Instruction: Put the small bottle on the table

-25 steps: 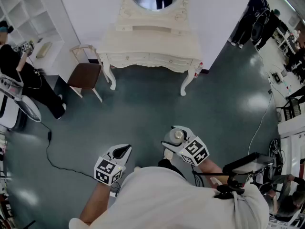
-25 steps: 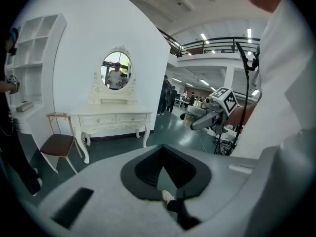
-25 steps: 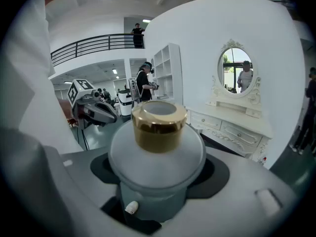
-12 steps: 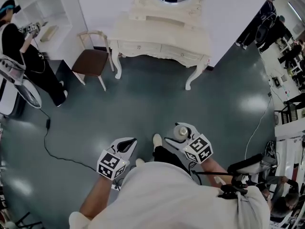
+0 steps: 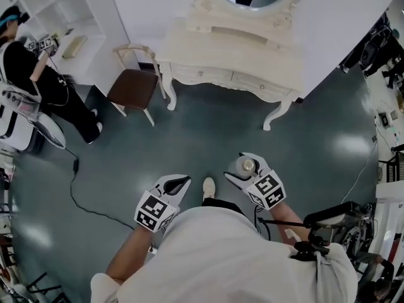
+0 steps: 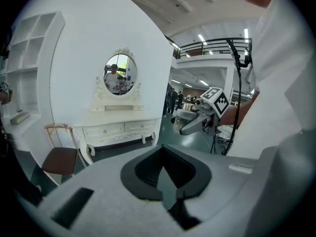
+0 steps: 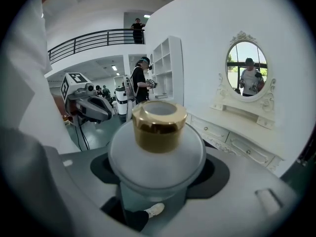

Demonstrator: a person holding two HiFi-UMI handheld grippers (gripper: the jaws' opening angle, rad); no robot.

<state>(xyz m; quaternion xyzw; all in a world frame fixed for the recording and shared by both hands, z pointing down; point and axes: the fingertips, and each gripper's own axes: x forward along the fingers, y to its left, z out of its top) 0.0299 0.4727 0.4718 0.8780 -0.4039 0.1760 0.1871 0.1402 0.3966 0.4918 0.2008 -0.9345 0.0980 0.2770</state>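
Observation:
A small frosted bottle with a gold cap sits upright between the jaws of my right gripper, which is shut on its round body. From the head view the bottle and right gripper hang over the dark floor, well short of the white dressing table with its oval mirror. My left gripper is beside it to the left, jaws together with nothing in them; its own view shows only a thin slit. The table stands ahead against the white wall.
A brown-seated chair stands left of the table. A person in black is by white shelves at far left. A black cable runs over the floor. A stand with equipment is at my right.
The table, chair and shelves have slid right and down in the head view, so I have come nearer the table. Both grippers keep their stance, and the bottle stays held.

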